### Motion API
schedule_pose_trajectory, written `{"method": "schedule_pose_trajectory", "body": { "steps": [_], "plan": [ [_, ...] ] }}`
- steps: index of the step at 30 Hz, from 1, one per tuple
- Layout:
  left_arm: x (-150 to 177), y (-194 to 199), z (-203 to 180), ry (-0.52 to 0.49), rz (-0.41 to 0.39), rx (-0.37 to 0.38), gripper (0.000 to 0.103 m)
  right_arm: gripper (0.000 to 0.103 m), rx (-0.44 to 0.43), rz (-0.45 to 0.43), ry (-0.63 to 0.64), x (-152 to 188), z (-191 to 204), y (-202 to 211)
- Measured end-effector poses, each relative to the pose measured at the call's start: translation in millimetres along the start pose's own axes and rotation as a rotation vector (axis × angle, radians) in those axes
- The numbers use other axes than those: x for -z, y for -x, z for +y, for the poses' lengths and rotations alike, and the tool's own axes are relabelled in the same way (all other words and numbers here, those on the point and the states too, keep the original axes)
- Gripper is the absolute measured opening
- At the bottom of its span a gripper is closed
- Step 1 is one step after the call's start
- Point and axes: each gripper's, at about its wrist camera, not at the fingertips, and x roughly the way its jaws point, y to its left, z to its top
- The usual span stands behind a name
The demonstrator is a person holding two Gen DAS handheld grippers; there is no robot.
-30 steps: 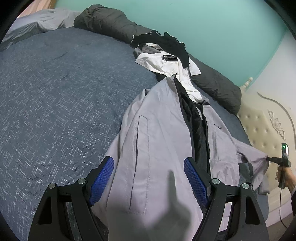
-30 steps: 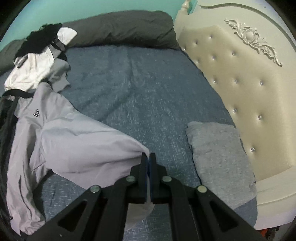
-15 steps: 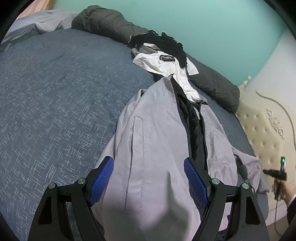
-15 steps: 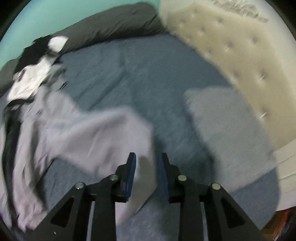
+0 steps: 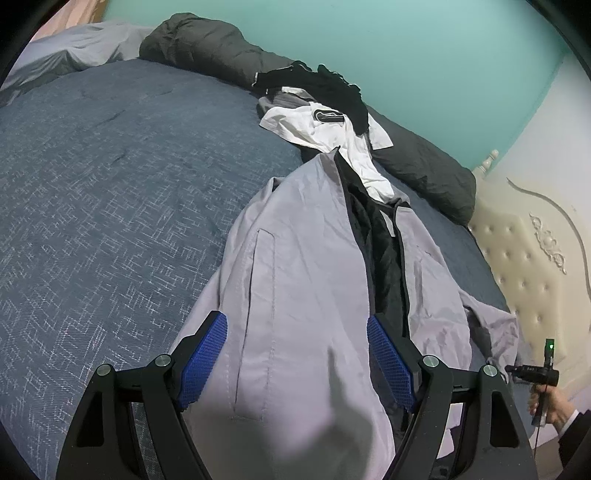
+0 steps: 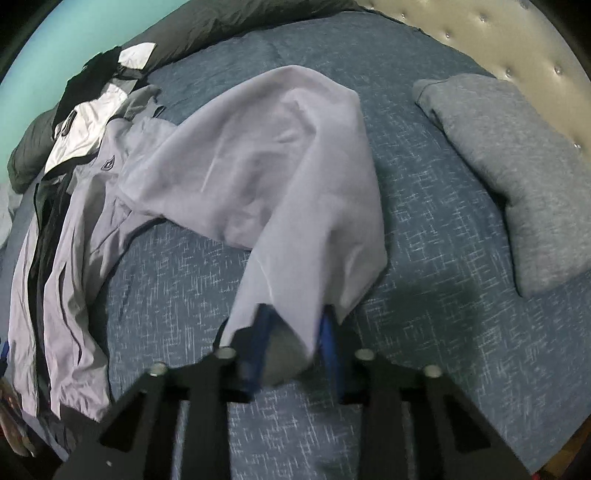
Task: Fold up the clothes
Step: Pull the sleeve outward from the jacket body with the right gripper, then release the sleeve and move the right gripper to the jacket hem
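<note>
Spread lengthwise down the blue woven bedspread [image 5: 92,192] lies a pale lilac-grey zip jacket with a black lining [image 5: 295,280], its front open so the dark lining shows as a strip down the middle. Over its lower front panel hangs the left gripper [image 5: 295,354], its blue ribbed pads standing wide apart to either side of the cloth and pressing nothing. Beyond the collar sits a small heap of black and white garments [image 5: 325,118], resting against a long dark grey rolled duvet [image 5: 417,166] that runs beneath the turquoise wall [image 5: 406,48]. In the right wrist view, the jacket's loose sleeve [image 6: 266,162] is humped up on the bedspread, its cuff draped down between the blue pads of the right gripper [image 6: 293,332]; those jaws are closing with the cuff between them, though blur hides whether they pinch it yet. A folded heather-grey garment [image 6: 509,166] lies well apart, beside the cream tufted headboard [image 6: 498,33].
</note>
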Motion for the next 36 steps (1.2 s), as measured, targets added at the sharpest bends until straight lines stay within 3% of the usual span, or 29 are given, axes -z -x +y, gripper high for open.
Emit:
{"method": "schedule_pose_trajectory", "body": {
  "steps": [3, 9, 13, 16, 21, 25, 30, 32, 36],
  "plan": [
    [-1, -1, 0, 0.0, -0.002, -0.001, 0.082, 0.004, 0.08, -0.041, 0.041, -7, 2, 11],
    [-1, -2, 1, 0.0, 0.001, -0.002, 0.082, 0.002, 0.321, -0.169, 0.07, -42, -23, 67],
    [-1, -1, 2, 0.006, -0.005, 0.002, 0.082, 0.002, 0.425, -0.189, 0.101, -60, -33, 84],
    [-1, -2, 2, 0.002, -0.001, 0.0, 0.082, 0.002, 0.453, -0.155, 0.101, -64, -36, 72],
    [-2, -1, 2, 0.004, -0.001, 0.0, 0.082, 0.004, 0.447, -0.074, 0.107, -53, -39, 39],
    [-6, 1, -1, 0.03, 0.0, 0.032, 0.082, 0.01, 0.478, -0.088, 0.11, -41, -32, 41],
    [-15, 15, -18, 0.015, -0.015, 0.061, 0.082, 0.018, 0.42, -0.182, 0.167, -30, 7, 67],
    [-18, 22, -25, 0.006, -0.02, 0.069, 0.082, 0.024, 0.362, -0.21, 0.181, -26, 25, 79],
    [-26, 38, -36, -0.003, 0.001, 0.1, 0.082, 0.025, 0.18, -0.2, 0.2, -13, 59, 91]
  ]
}}
